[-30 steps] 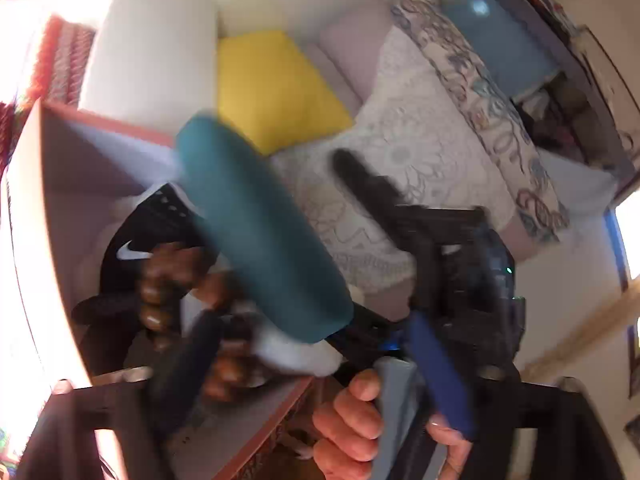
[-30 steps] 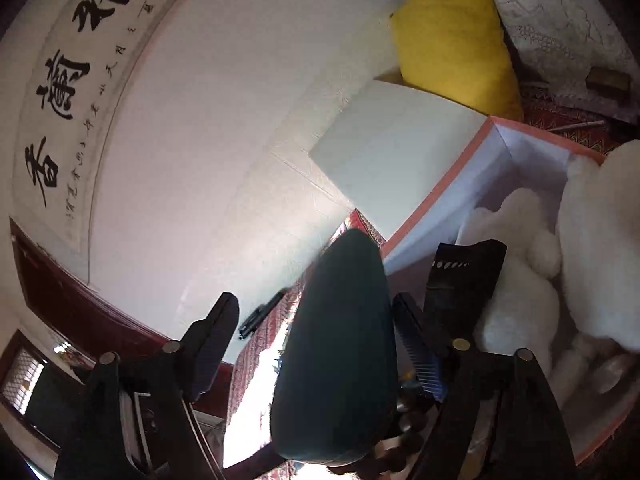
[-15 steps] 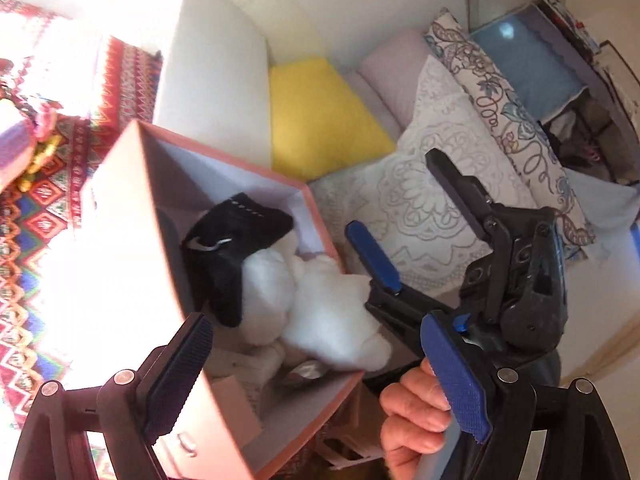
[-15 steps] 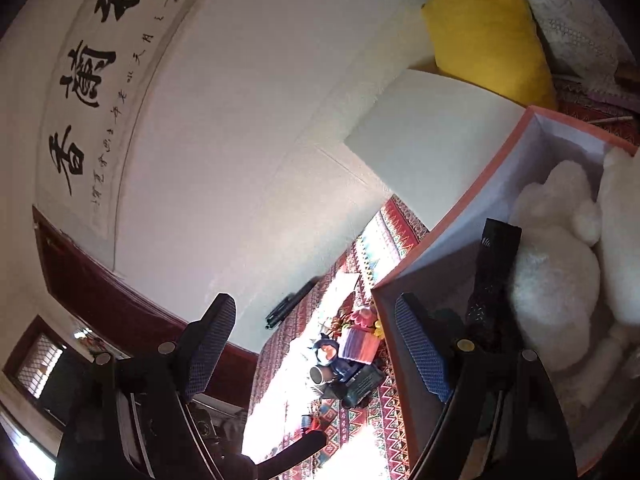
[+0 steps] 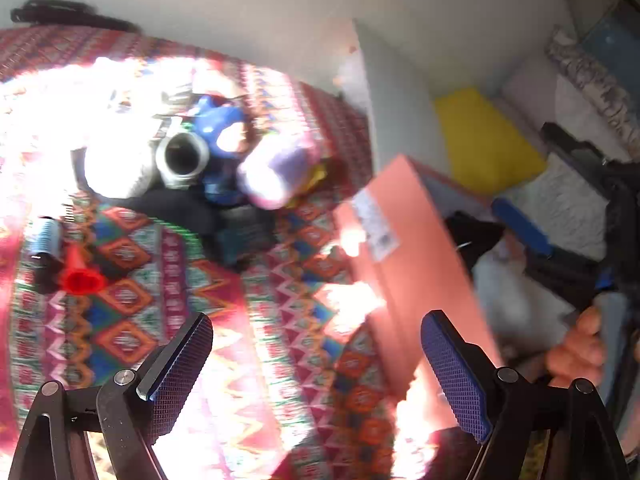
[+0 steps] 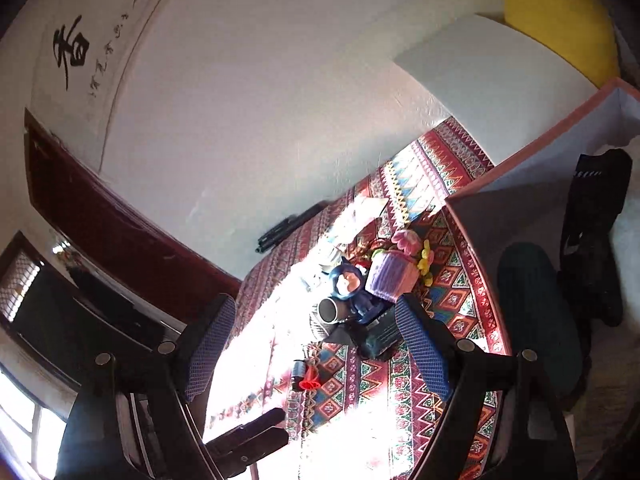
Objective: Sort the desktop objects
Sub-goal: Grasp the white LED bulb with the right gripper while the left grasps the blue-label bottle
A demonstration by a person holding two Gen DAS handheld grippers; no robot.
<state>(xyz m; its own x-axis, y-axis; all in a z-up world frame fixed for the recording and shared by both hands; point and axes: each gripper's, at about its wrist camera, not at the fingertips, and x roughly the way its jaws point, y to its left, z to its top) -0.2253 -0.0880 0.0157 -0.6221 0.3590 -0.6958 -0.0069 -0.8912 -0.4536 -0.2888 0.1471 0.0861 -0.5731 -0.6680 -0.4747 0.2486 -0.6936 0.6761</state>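
Left gripper (image 5: pixel 316 364) spread wide and empty above the patterned tablecloth (image 5: pixel 132 320), aimed toward the clutter left on the desk. Right gripper (image 6: pixel 316 344) likewise parted, nothing between its blue pads, seen again at the far right of the left view with a hand (image 5: pixel 576 348) on its grip.

From left to right on the cloth: small ribbed blue-and-black item (image 5: pixel 46 240), too blurred to name; red cone-shaped piece (image 5: pixel 80 276) just beside it; white bundle (image 5: pixel 116 172) washed out by sun; metal cup (image 5: pixel 182 158) lying on its side, mouth toward the lens; blue figurine (image 6: pixel 350 284) touching the cup; purple knitted flower pot (image 6: pixel 390 276) with pink and yellow blooms; dark teal box (image 6: pixel 380 338) in front of the figurine. Further right, pink storage box (image 5: pixel 400 264), open, already holding a black Nike sock (image 6: pixel 592 220), a dark teal oblong case (image 6: pixel 532 312) and white plush (image 5: pixel 516 292).

Judged stage: between picks, part of the sort lying in the box, several desk objects yet outside it. Next move, as far as can be judged: closing on one of the clustered items, most likely approached from the near side, with care to separate it from touching neighbours; cup and figurine likely to roll or tip if nudged.
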